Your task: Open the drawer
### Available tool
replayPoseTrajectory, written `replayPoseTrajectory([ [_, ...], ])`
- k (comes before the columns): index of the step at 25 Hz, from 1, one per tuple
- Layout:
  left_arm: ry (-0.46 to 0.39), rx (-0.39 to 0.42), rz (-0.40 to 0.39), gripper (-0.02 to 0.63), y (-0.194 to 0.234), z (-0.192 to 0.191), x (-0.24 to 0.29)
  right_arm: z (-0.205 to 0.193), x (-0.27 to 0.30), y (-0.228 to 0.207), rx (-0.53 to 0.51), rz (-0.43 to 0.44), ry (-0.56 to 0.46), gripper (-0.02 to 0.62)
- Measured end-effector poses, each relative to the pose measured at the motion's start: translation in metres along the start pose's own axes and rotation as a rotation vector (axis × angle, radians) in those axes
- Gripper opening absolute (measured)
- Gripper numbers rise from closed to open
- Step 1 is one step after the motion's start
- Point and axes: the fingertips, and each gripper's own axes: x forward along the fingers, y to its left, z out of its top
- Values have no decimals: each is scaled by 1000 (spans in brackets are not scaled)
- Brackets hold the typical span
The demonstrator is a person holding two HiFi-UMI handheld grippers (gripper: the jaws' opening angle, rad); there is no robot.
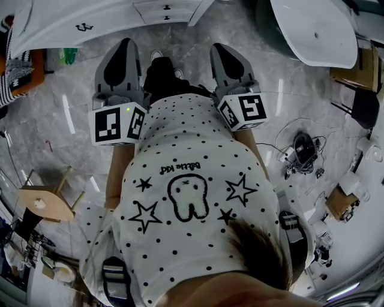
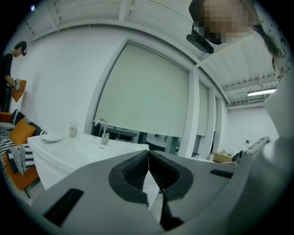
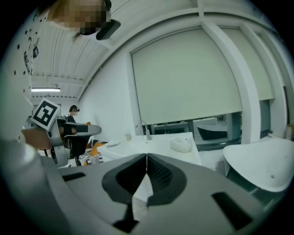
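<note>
A white vanity cabinet (image 1: pixel 90 21) stands at the top of the head view. Its drawer fronts (image 1: pixel 168 11) carry small dark handles and look closed. My left gripper (image 1: pixel 123 51) is shut and empty, held over the grey floor short of the cabinet. To its right my right gripper (image 1: pixel 223 54) is shut and empty too. In the left gripper view the shut left gripper (image 2: pixel 148 153) points at the vanity top (image 2: pixel 87 147) with its faucet (image 2: pixel 102 132). The right gripper (image 3: pixel 146 158) faces the same counter (image 3: pixel 156 146); the drawers are hidden there.
A white freestanding tub (image 1: pixel 315 30) stands at the upper right. A wooden stool (image 1: pixel 41 204) is on the floor at the left, cables and a device (image 1: pixel 303 150) at the right. An orange and striped sofa (image 1: pixel 18 66) sits far left. Another person (image 2: pixel 9 69) stands far off.
</note>
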Motion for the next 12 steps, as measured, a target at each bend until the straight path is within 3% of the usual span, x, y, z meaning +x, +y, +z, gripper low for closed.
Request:
replayPoseTrajectory([
  [12,17,-5,-16,5,13,2,28,2,23,-10,11,-24,21,14],
])
